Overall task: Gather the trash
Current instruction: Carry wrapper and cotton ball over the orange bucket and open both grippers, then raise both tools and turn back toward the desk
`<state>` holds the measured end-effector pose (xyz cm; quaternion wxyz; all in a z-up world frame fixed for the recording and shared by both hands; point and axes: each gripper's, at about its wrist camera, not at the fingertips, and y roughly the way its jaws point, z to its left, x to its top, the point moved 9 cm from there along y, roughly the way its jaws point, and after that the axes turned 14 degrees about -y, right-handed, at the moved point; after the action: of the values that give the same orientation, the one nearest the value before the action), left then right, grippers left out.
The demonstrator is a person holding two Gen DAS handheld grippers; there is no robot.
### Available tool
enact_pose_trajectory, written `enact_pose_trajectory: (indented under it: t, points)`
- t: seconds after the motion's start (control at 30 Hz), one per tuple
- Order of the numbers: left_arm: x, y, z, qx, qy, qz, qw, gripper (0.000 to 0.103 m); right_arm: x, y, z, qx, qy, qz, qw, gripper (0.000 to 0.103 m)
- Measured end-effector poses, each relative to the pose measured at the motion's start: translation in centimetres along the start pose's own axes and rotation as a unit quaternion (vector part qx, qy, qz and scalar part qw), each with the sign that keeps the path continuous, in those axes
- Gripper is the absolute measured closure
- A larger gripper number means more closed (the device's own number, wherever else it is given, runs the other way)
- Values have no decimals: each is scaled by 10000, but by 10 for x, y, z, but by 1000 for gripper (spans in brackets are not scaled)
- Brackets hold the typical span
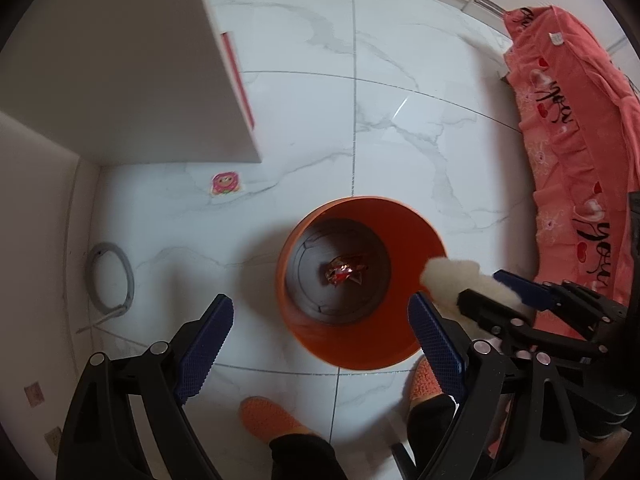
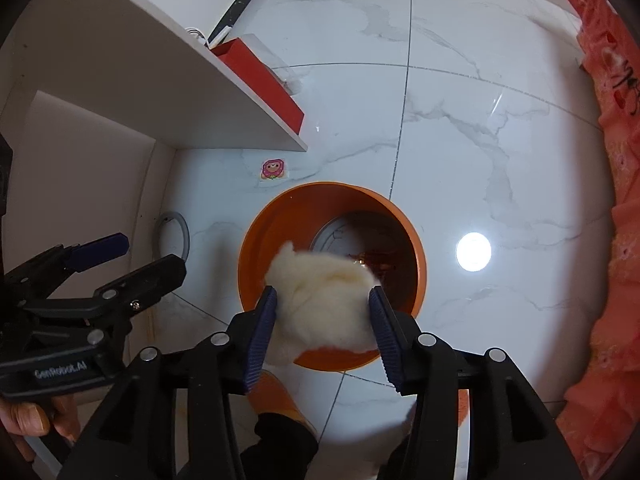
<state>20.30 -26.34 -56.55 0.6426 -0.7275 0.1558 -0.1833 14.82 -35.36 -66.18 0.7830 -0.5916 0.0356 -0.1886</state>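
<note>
An orange bin (image 1: 360,360) with a grey bottom stands on the marble floor, and a crumpled shiny red wrapper (image 1: 346,274) lies inside it. My left gripper (image 1: 320,304) hangs open and empty over the bin's near left side. Over the rim, my right gripper (image 2: 323,294) has its jaws apart, with a fluffy white wad (image 2: 320,308) between its blue pads (image 2: 262,328), brushing both. In the left wrist view the wad (image 1: 448,280) sticks out of the right gripper (image 1: 480,286) above the bin's right edge. The right wrist view also shows the bin (image 2: 256,232), the wrapper (image 2: 376,262) and the left gripper (image 2: 154,254).
A white cabinet (image 1: 140,80) with a red box (image 2: 260,80) stands at the left. A pink sticker (image 1: 226,184) and a grey ring (image 1: 116,276) lie on the floor. Coral cloth (image 1: 580,140) hangs at the right. The person's orange slippers (image 1: 268,416) stand close to the bin.
</note>
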Motion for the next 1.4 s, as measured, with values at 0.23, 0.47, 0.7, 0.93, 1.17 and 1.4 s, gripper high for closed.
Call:
enact_pose_trajectory:
  t: [0.23,0.47,0.7,0.93,1.17,1.4]
  points:
    - [-5,-19,7,81,-46,-96,9999,15,4,-22,8,-36,-31,-156,9999,36]
    - [-8,-31,17,110,-113,-215,9996,15,11,-42,10,-21,-15,-399,9992,21]
    - [-15,-54,13,69,-127,-291,9995,15,15,-75,26,-121,-188,-502,9985,21]
    - [-25,-141,-20,-228,39,-756,9969,15,16,-189,53,-494,-787,-927,9914,21]
    - [-35,-240,-37,-328,101,-1327,9906,15,23,-312,94,-568,-1243,-1538,9786,21]
    - [-38,-330,-17,-190,-50,-2085,9778,15,31,-415,142,-378,-1614,-2286,9593,15]
